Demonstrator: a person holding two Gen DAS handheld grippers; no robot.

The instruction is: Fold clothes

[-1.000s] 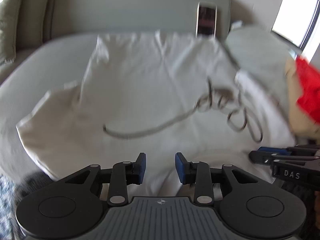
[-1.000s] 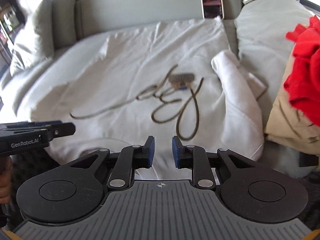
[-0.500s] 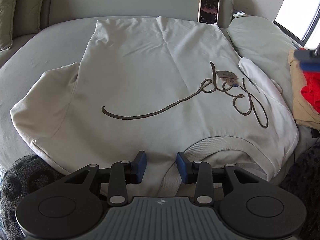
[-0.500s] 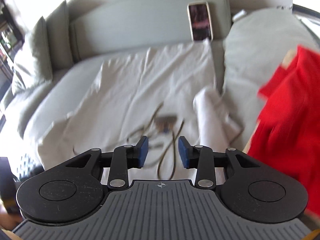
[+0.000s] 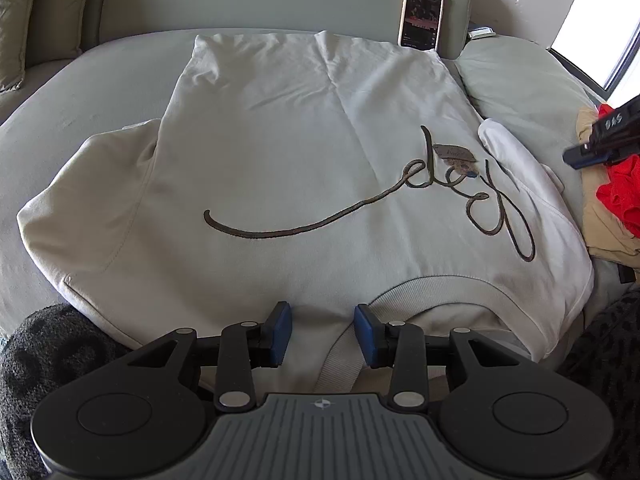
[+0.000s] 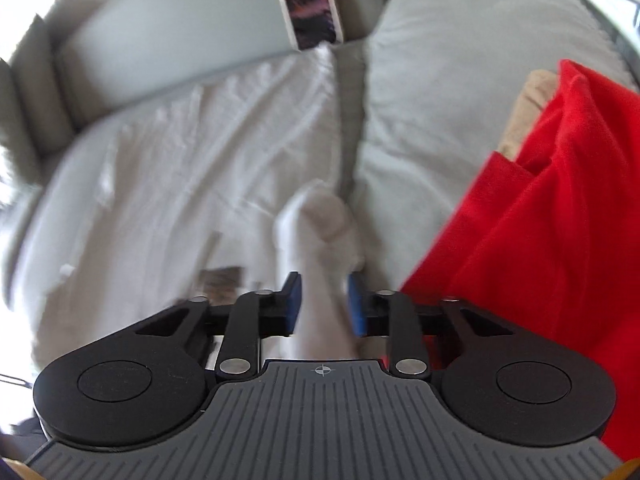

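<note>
Sweatshirt [image 5: 288, 152], pale grey with dark cursive stitching, spread flat on grey sofa [image 5: 80, 92], collar toward camera. Left gripper [image 5: 322, 330] poised over collar, jaws apart, nothing pinched. Right gripper [image 6: 323, 304] just narrowing, pads either side of white sleeve [image 6: 320, 240] at sweatshirt's right edge; grip on sleeve not clear through blur. Red garment [image 6: 552, 220] on tan pile just beside. Phone [image 5: 421, 15] propped against sofa back.
</note>
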